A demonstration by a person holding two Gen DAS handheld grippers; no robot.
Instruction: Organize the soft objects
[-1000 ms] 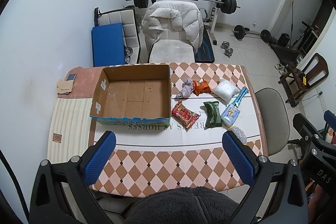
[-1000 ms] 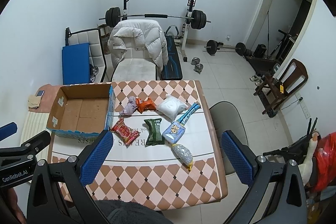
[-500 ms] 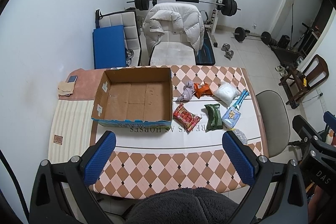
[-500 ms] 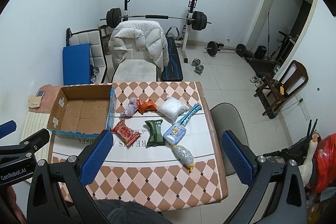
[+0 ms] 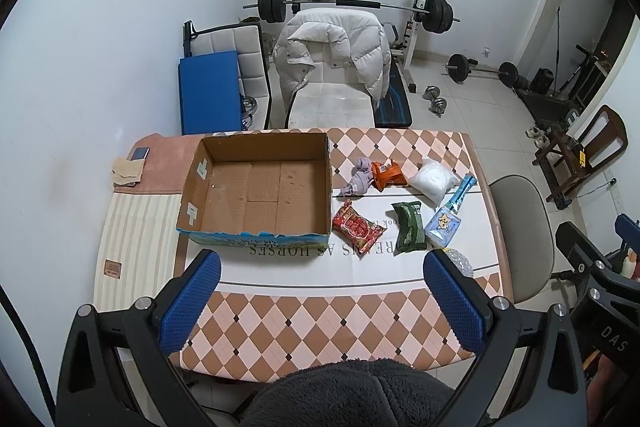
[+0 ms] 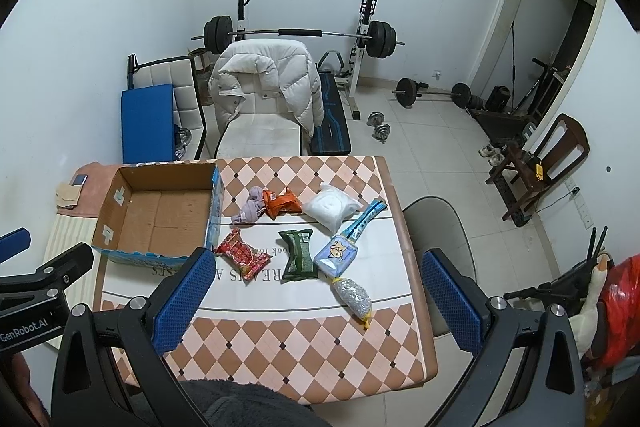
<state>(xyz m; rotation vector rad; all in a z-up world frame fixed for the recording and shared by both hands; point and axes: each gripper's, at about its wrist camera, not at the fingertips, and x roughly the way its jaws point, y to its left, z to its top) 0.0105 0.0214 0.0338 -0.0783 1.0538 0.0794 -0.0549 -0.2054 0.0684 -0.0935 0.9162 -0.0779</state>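
White walls and pale floor tiles surround us, with a barbell rack (image 5: 356, 3) against the far wall and a white puffer jacket (image 5: 332, 51) draped over a chair behind the table (image 5: 304, 315). We hold both grippers high above its diamond-patterned cloth. Our left gripper (image 5: 320, 303) has its blue pads spread wide with nothing between them, and our right gripper (image 6: 316, 301) is equally wide and empty.

On the table's left part sits an empty cardboard box (image 5: 256, 187), open at the top. To its right the soft things lie loose on the cloth: a grey cloth bundle (image 6: 252, 205) touching an orange packet (image 6: 282, 203), a white bag (image 6: 330, 207), a blue tube packet (image 6: 366, 219), a red snack packet (image 6: 242, 253) just beside the box, a green packet (image 6: 300, 255), a light blue pouch (image 6: 336, 253) and a bag of grey granules (image 6: 354, 297).

From the left camera, that granule bag is mostly hidden behind a pad. Print on the cloth is partly covered. A dark fleece sleeve (image 5: 348, 395) cuts off the table's near edge.
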